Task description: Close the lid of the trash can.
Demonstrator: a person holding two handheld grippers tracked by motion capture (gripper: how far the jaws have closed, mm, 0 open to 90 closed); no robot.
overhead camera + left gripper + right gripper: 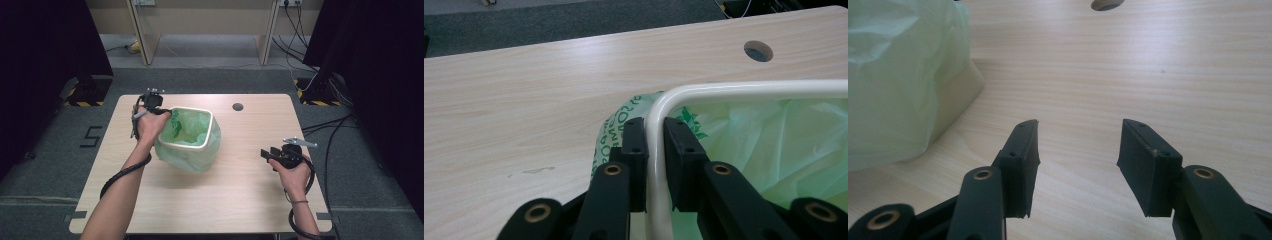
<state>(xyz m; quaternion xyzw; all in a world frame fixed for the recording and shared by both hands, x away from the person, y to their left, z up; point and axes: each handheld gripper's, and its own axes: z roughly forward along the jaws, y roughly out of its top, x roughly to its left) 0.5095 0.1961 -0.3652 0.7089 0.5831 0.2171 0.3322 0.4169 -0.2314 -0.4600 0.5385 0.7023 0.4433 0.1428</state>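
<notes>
from the high view my left gripper (161,111) sits at the near-left corner of the bin (192,144), right gripper (267,154) off to the side over bare table (240,200), jaws released. left gripper view: the jaws straddle the smooth cream rim (655,150) with the thin green bag (774,145) just inside – barely clamped, and no earlier shot, so i can't tell if it's still gripping. i'd pinch film and rim together, squarely. right gripper view – crinkly bag (893,80) left of the parted jaws, pale woodgrain between them.
</notes>
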